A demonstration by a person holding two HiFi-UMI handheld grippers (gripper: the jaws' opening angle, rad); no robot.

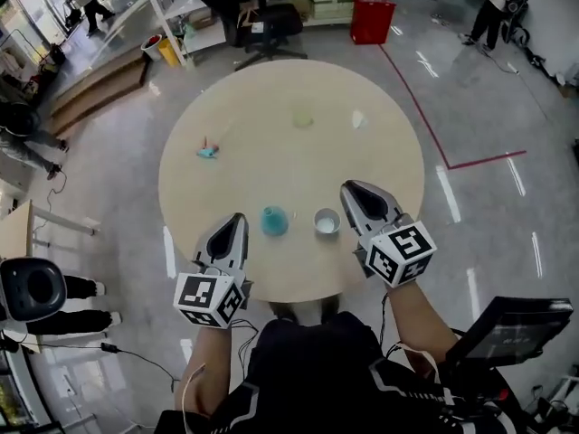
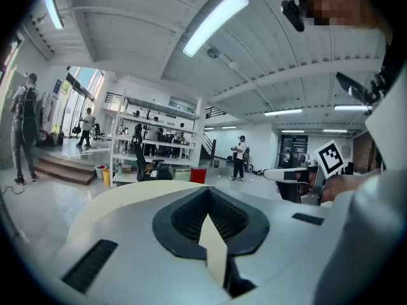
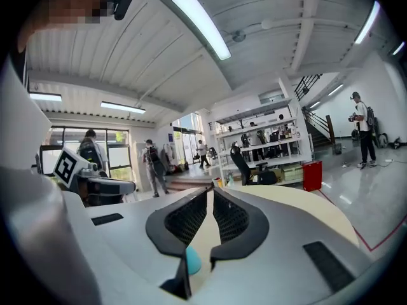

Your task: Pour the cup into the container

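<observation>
- Teal cup: in the right gripper view only a sliver shows; the right gripper hides the rest.
- White container: contents cannot be told.
- Small teal-and-pink item on the table: too small to identify.
- Pale greenish object and pale white object: faint, unidentifiable.

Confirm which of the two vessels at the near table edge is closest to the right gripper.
The white container, right of the teal cup: it sits just beside the right gripper, while the cup is nearer the left gripper.
</observation>
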